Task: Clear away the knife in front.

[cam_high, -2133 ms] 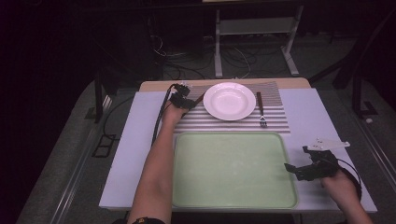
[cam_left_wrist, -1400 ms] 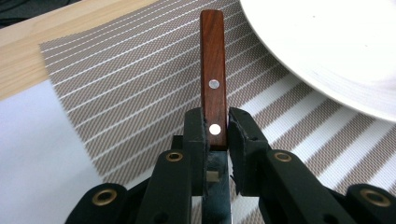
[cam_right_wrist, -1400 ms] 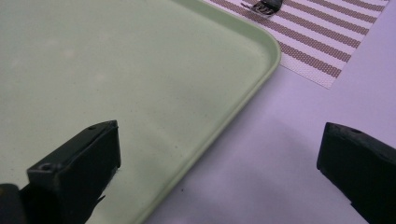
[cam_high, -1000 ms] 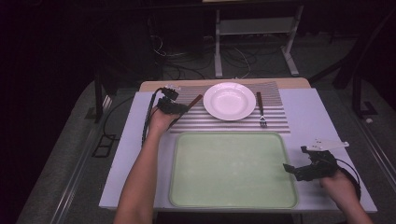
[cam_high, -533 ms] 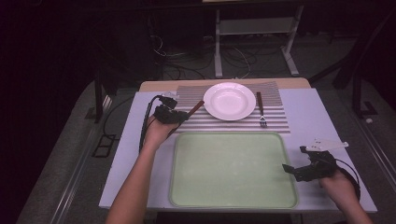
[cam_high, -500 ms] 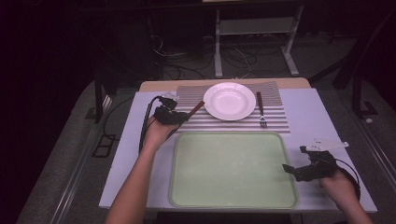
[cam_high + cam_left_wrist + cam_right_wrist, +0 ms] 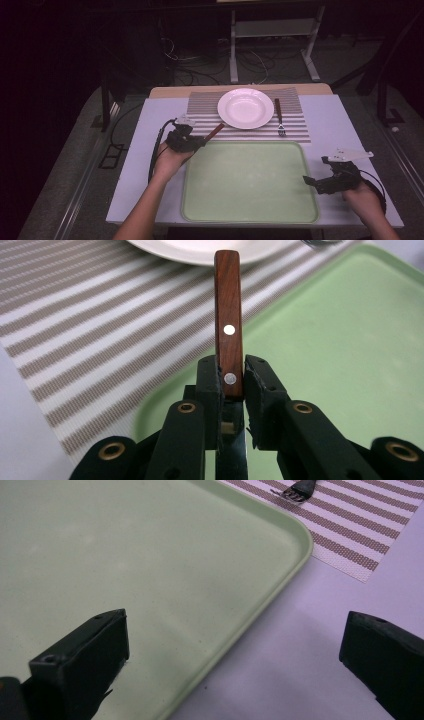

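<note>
Left tongs clamp the knife above the tray; right tongs gape empty; setting-down remains.

High view: fixed overhead, looking forward and down over whole surface. Left gripper view: close, low, facing striped placemat and plate. Right gripper view: close over the tray corner. All share the green tray.

Left gripper fingers clamped; right gripper fingers apart.
</note>
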`<state>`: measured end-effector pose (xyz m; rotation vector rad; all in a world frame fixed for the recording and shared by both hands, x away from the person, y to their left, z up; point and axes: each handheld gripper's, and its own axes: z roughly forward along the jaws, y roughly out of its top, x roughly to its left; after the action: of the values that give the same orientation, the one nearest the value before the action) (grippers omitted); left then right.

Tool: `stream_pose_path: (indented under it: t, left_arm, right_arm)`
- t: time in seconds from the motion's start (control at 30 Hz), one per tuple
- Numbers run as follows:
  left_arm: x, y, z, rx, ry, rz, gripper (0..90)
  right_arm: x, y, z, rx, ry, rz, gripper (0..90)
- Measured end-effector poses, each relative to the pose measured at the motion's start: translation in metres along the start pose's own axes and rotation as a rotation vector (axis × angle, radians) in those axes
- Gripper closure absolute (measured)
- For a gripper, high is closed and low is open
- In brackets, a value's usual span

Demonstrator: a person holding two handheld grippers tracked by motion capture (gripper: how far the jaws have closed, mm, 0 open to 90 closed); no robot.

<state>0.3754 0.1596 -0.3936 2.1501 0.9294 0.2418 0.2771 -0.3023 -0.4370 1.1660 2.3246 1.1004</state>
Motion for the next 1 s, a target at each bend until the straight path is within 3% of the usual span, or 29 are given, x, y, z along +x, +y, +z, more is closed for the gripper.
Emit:
stream_pose_path:
  t: [0.3,0.57,0.77,1.0]
  left_arm:
    - [-0.029,-0.025,-0.006,-0.018,-0.019,-0.006,77.3]
    - [-0.042,-0.038,-0.003,-0.024,-0.059,-0.028,77.2]
    - [-0.048,-0.043,0.016,0.041,-0.085,-0.022,77.2]
    - [-0.048,-0.046,0.019,0.062,-0.075,-0.017,76.9]
  right_arm:
    - [0.002,0.0,-0.002,0.001,-0.005,-0.001,0.0]
    - [0.002,0.0,-0.002,0.003,-0.003,-0.01,0.0]
    - [0.002,0.0,-0.002,0.004,-0.001,-0.013,0.0]
    - [0.001,0.0,-0.003,0.002,-0.005,-0.014,0.0]
